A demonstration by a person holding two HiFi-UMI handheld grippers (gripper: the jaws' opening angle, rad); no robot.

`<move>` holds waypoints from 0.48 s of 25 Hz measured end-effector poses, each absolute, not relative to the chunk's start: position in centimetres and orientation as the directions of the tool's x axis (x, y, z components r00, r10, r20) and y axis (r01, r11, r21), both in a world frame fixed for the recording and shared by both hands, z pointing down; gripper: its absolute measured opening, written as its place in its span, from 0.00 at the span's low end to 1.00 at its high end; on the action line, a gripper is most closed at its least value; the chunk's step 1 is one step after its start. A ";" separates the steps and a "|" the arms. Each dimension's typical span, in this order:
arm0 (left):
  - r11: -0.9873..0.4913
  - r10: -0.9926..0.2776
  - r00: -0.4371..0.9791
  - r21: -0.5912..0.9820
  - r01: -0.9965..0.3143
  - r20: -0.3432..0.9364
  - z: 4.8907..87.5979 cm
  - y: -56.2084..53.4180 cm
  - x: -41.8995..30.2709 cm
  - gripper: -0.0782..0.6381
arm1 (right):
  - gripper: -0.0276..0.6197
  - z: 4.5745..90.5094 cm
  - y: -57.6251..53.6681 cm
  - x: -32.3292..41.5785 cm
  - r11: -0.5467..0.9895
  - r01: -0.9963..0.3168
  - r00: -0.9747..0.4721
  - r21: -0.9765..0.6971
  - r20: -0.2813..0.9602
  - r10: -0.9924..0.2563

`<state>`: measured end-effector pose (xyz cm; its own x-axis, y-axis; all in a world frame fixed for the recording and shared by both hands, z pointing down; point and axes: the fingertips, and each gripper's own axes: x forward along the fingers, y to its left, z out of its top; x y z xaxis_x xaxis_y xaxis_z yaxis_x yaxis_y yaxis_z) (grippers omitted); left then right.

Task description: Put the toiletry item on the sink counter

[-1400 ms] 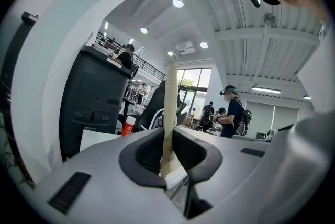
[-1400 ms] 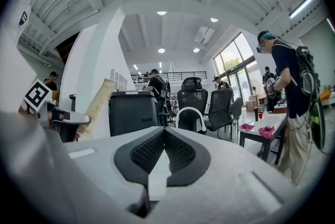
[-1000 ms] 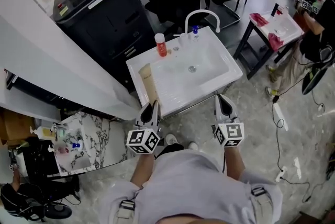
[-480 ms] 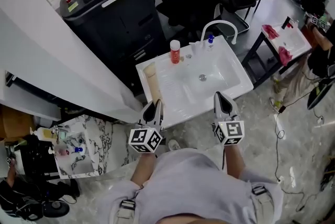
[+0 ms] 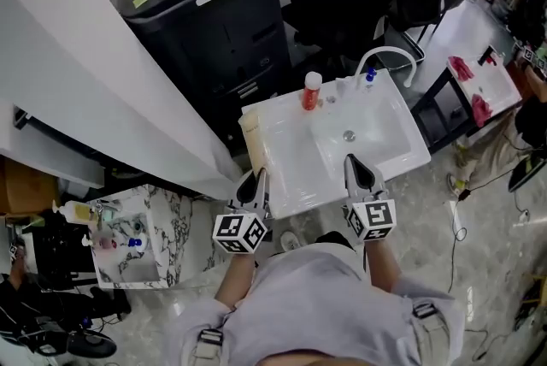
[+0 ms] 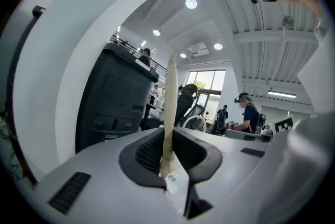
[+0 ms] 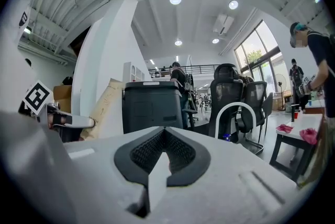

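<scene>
Carrying stage, by my read: left gripper (image 5: 255, 178) was clamped on the cream tube (image 5: 251, 140), which stuck out ahead of its jaws along the left edge of the white sink counter (image 5: 291, 185); contact with the surface couldn't be told. Right gripper (image 5: 354, 166) had its jaws together, nothing between. Red bottle (image 5: 312, 91) stood near the faucet (image 5: 389, 58). Next move likely called for lowering the tube onto bare counter left of the basin, then letting go.
</scene>
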<state>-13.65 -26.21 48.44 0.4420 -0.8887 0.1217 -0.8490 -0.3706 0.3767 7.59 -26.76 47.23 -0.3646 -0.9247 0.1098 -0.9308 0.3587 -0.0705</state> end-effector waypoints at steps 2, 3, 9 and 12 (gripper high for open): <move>-0.358 -0.895 0.429 0.379 -0.853 0.122 48.6 -26.3 -14.1 0.17 | 0.05 47.4 -27.5 6.7 0.384 -0.921 -0.390 -0.068 0.110 -0.914; -0.355 -0.896 0.426 0.379 -0.855 0.123 48.7 -26.3 -14.1 0.17 | 0.05 47.4 -27.8 6.3 0.395 -0.916 -0.400 -0.068 0.107 -0.910; -0.330 -0.908 0.402 0.384 -0.862 0.122 48.8 -27.1 -13.5 0.17 | 0.05 46.3 -30.5 4.7 0.463 -0.885 -0.466 -0.057 0.074 -0.882; -0.303 -0.919 0.375 0.388 -0.871 0.123 48.8 -27.8 -13.0 0.17 | 0.05 45.9 -31.9 5.2 0.487 -0.872 -0.490 -0.050 0.069 -0.869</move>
<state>-12.99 -27.82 48.82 0.3746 -0.9190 0.1234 -0.8705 -0.3028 0.3879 5.17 -31.92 45.88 -0.4897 -0.8691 0.0693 -0.8718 0.4873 -0.0497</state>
